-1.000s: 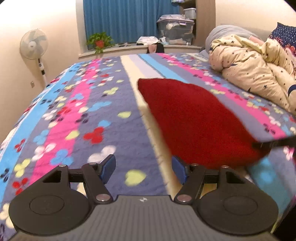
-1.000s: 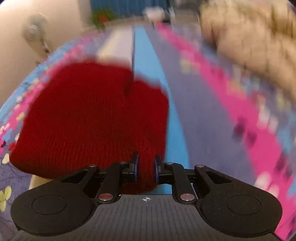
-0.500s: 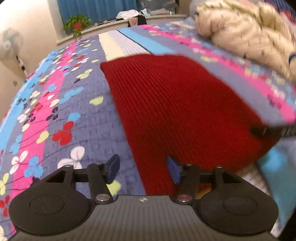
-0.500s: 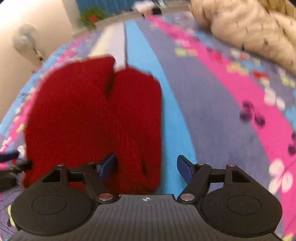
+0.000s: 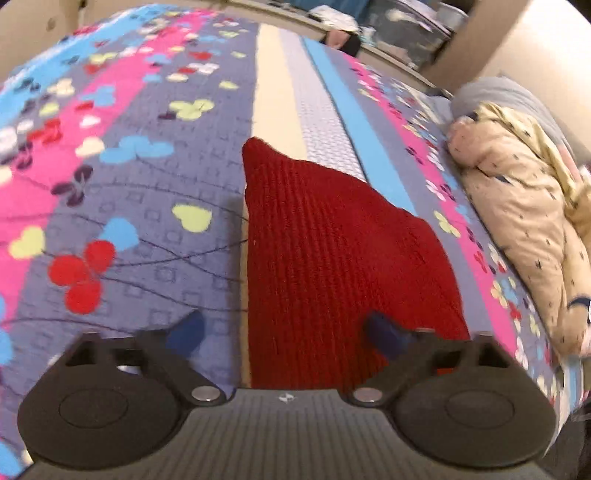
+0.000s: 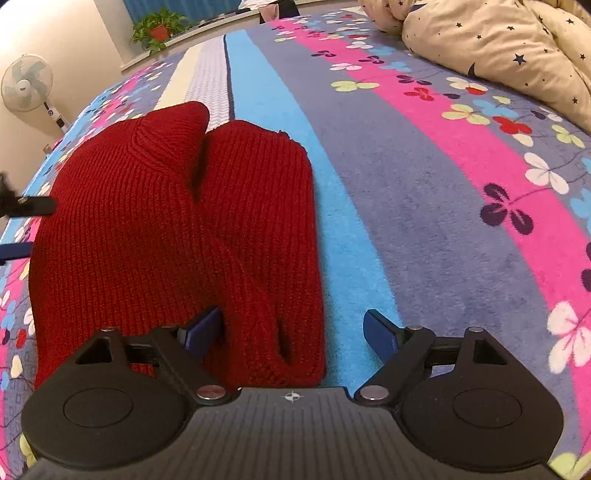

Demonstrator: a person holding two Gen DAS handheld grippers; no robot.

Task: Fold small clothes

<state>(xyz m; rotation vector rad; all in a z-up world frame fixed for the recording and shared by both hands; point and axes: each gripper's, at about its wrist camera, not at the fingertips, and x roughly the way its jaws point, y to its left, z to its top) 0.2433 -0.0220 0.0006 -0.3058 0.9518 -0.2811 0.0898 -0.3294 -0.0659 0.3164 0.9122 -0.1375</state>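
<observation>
A dark red knitted garment (image 5: 332, 258) lies flat on the flowered bedspread (image 5: 129, 184). In the right wrist view the garment (image 6: 166, 229) shows a folded-over flap along its right side. My left gripper (image 5: 284, 332) is open, and the garment's near edge lies between its jaws. My right gripper (image 6: 293, 332) is open over the garment's near right corner, its left finger (image 6: 201, 326) against the knit. The left gripper's fingertips (image 6: 33, 205) show at the far left of the right wrist view.
A bunched cream quilt with stars (image 6: 498, 48) lies on the bed's right side, also seen in the left wrist view (image 5: 528, 229). A standing fan (image 6: 26, 86) and a potted plant (image 6: 159, 29) stand beyond the bed.
My right gripper let go of the red garment and opened; the folded flap now lies flat. My left gripper moved right and closer, so the garment's near edge lies between its open jaws.
</observation>
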